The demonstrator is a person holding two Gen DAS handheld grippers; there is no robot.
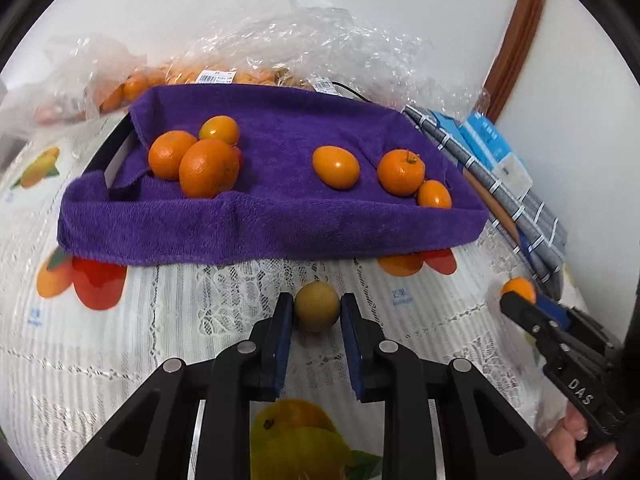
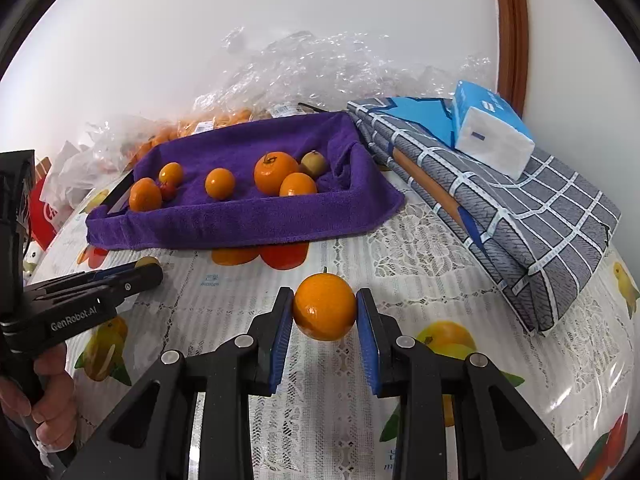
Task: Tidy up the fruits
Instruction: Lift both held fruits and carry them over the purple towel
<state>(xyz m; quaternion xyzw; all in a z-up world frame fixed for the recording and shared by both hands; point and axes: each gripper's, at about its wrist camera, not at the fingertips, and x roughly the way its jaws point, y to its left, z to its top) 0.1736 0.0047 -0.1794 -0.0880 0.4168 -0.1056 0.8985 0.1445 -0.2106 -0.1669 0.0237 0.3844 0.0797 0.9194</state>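
A tray lined with a purple towel (image 1: 248,224) (image 2: 240,224) holds several orange fruits (image 1: 208,168) (image 2: 276,172) and a small red one. My left gripper (image 1: 317,310) is shut on a small yellow-green fruit (image 1: 317,306) in front of the tray, just above the tablecloth. My right gripper (image 2: 324,306) is shut on an orange tangerine (image 2: 325,306) in front of the tray's right end. The right gripper and its tangerine (image 1: 519,289) show at the right of the left wrist view. The left gripper (image 2: 148,270) shows at the left of the right wrist view.
Clear plastic bags of more oranges (image 1: 208,74) (image 2: 224,120) lie behind the tray against the wall. A folded grey checked cloth (image 2: 532,216) with a blue tissue pack (image 2: 490,132) lies to the right. A lace, fruit-printed tablecloth (image 1: 180,320) covers the table.
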